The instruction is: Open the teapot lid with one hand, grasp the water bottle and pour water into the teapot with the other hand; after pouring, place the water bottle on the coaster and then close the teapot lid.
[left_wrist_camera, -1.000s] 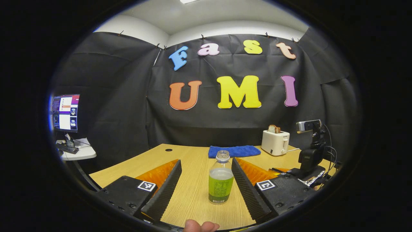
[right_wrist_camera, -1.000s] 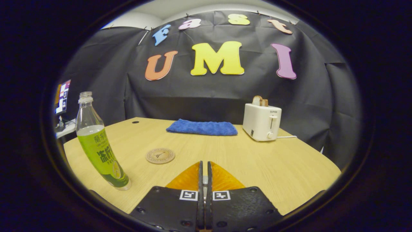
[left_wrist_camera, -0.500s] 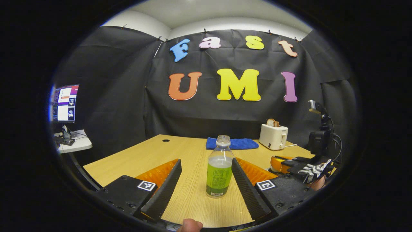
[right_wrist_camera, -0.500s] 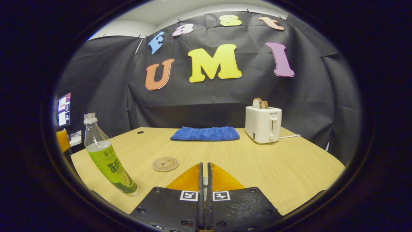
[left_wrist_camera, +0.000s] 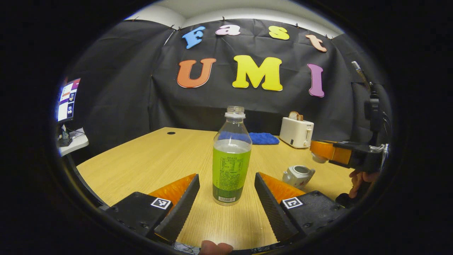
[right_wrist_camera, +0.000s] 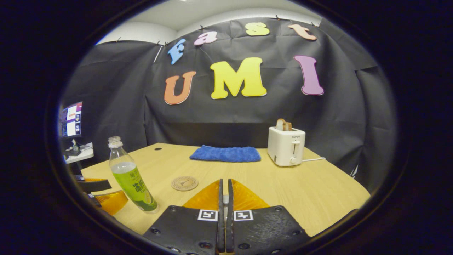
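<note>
While the monitor (left_wrist_camera: 68,100) glows on a small side table (left_wrist_camera: 75,141) at the far left of the left gripper view, the left hand-held gripper (left_wrist_camera: 226,184) sits low over the wooden surface (left_wrist_camera: 152,156) with its two fingers spread wide apart, touching nothing. The water bottle (left_wrist_camera: 231,156) stands upright on the surface just ahead of that gap, centred between the two fingers but beyond their tips, uncapped and roughly two-thirds full of clear liquid behind a green label. Farther right in that view, a small white teapot (left_wrist_camera: 299,175) sits on the surface with its top open, its lower part hidden behind the left gripper's right-side finger (left_wrist_camera: 274,198). Behind it, near the back edge, lie a blue cloth (left_wrist_camera: 263,138) and a white toaster (left_wrist_camera: 296,131) with bread in its slot. At the right edge the right hand-held gripper (left_wrist_camera: 320,151) hangs in the air above and beside the teapot, held by a hand (left_wrist_camera: 357,180); a small pale piece shows at its tip, though I cannot tell for sure that it is the lid. In the right gripper view, the bottle stands at the left, the round coaster (right_wrist_camera: 184,183) lies bare on the surface just right of it, and that gripper's own fingers are pressed together at the bottom centre, with a sliver of something pale between them.
</note>
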Tool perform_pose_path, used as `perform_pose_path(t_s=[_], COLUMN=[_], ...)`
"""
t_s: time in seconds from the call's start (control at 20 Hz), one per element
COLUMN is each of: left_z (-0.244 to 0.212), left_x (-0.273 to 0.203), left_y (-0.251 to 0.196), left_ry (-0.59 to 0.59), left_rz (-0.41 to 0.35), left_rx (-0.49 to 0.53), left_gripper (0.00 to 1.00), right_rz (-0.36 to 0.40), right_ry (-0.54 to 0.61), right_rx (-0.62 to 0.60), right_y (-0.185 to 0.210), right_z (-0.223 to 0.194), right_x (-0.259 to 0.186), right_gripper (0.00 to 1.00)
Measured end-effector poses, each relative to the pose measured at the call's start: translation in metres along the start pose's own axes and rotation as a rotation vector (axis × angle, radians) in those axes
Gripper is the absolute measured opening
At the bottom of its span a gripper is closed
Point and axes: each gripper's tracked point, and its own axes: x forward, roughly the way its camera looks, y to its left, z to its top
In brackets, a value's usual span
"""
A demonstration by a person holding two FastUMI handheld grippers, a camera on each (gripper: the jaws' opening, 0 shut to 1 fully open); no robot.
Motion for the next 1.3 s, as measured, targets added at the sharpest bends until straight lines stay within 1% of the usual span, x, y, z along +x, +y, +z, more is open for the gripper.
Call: perform_pose_path(t_s=[0.15,0.45,0.55,0.65,0.75,0.8,0.85,0.9,0.95,1.15,1.25,1.3], left_z=[-0.01,-0.018,-0.016,-0.012,-0.014,-0.014,-0.014,-0.014,-0.013,0.002,0.008,0.012], left_x=[0.014,0.033,0.036,0.034,0.037,0.039,0.04,0.039,0.039,0.035,0.034,0.032], left_y=[-0.002,0.0,0.002,0.002,0.001,0.003,0.004,0.007,0.011,0.019,0.024,0.026], left_ry=[0.022,0.033,0.029,0.014,0.019,0.017,0.026,0.038,0.055,0.078,0.099,0.108], left_rz=[-0.004,-0.005,0.005,0.01,0.003,0.007,0.014,0.036,0.062,0.109,0.13,0.137], left_rx=[0.011,0.037,0.045,0.065,0.072,0.082,0.091,0.108,0.139,0.284,0.387,0.461], left_gripper=[0.98,0.98,0.98,0.95,0.86,0.78,0.78,0.77,0.76,0.74,0.73,0.72], right_rz=[0.0,-0.011,-0.017,-0.019,-0.017,-0.015,-0.014,-0.015,-0.017,-0.02,-0.02,-0.019], right_ry=[-0.02,-0.025,-0.026,-0.022,-0.018,-0.017,-0.017,-0.016,-0.017,-0.015,-0.017,-0.017], right_rx=[-0.006,-0.015,-0.015,-0.01,-0.006,-0.005,-0.005,-0.004,0.003,0.015,0.031,0.034], right_y=[-0.003,-0.012,-0.015,-0.017,-0.018,-0.019,-0.02,-0.022,-0.025,-0.037,-0.042,-0.044], right_z=[0.009,0.009,0.008,0.007,0.005,0.003,0.004,0.002,0.001,-0.001,0.0,-0.001], right_x=[-0.007,-0.015,-0.015,-0.016,-0.017,-0.018,-0.02,-0.021,-0.023,-0.029,-0.032,-0.033], right_gripper=[0.01,0.01,0.01,0.01,0.01,0.01,0.01,0.01,0.01,0.01,0.01,0.01])
